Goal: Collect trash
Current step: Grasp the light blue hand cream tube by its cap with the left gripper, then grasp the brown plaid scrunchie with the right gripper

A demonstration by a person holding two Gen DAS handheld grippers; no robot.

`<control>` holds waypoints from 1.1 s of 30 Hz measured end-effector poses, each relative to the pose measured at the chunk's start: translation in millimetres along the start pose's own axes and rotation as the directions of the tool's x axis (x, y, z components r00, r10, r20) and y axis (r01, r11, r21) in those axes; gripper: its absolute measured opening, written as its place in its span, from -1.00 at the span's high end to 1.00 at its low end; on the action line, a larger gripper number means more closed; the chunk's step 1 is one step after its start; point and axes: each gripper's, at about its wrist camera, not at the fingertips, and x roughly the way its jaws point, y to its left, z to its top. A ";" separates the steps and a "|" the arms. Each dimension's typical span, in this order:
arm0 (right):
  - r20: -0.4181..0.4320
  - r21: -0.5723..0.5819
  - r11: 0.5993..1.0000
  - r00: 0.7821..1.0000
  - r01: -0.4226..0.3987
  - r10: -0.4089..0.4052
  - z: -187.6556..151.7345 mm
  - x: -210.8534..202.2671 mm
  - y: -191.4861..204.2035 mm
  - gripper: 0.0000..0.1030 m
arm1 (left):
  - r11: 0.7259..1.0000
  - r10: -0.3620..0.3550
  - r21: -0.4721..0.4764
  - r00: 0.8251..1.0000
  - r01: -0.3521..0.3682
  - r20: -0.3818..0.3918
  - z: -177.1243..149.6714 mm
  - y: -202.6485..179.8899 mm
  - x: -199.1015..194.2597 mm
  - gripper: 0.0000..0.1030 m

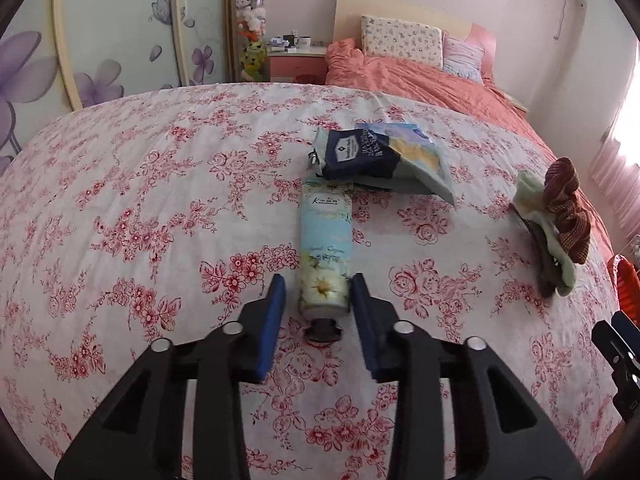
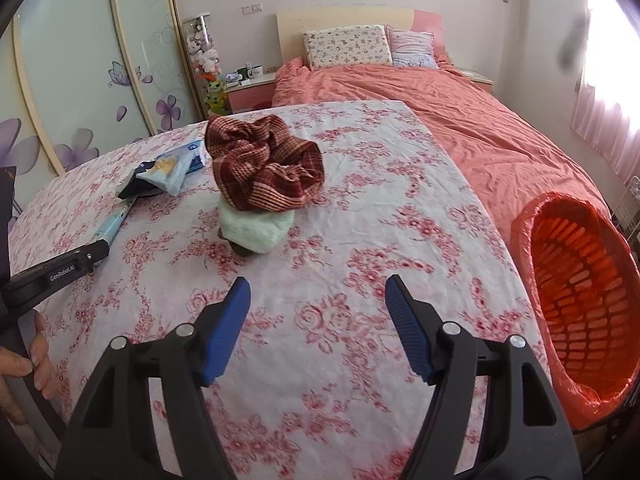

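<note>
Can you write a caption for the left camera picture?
Left gripper open around a hand cream tube on the floral cloth.

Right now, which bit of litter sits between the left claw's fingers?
The hand cream tube, between the left gripper's open fingers; the snack wrappers lie farther off.

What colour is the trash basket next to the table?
The trash basket is orange-red, with a matching bag lining its slotted walls. It shows best in the right wrist view.

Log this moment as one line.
left gripper: open, jaws astride hand cream tube | right gripper: open, empty | orange bin: at right
</note>
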 end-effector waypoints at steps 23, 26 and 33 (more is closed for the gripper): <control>0.003 0.031 0.998 0.999 -0.051 0.051 67.7 47.8 26.2 0.66 | 0.997 0.066 0.041 0.998 -0.065 -0.007 -1.3 -7.9 1.4 0.45; 0.026 0.035 0.998 0.998 -0.053 0.052 62.0 36.3 18.2 0.78 | 0.997 0.066 0.041 0.998 -0.065 -0.007 -1.1 -8.2 1.4 0.45; 0.058 0.048 0.999 0.998 -0.014 0.011 28.5 -6.0 -18.7 0.79 | 0.997 0.064 0.039 0.998 -0.064 -0.007 -0.6 -8.4 1.6 0.45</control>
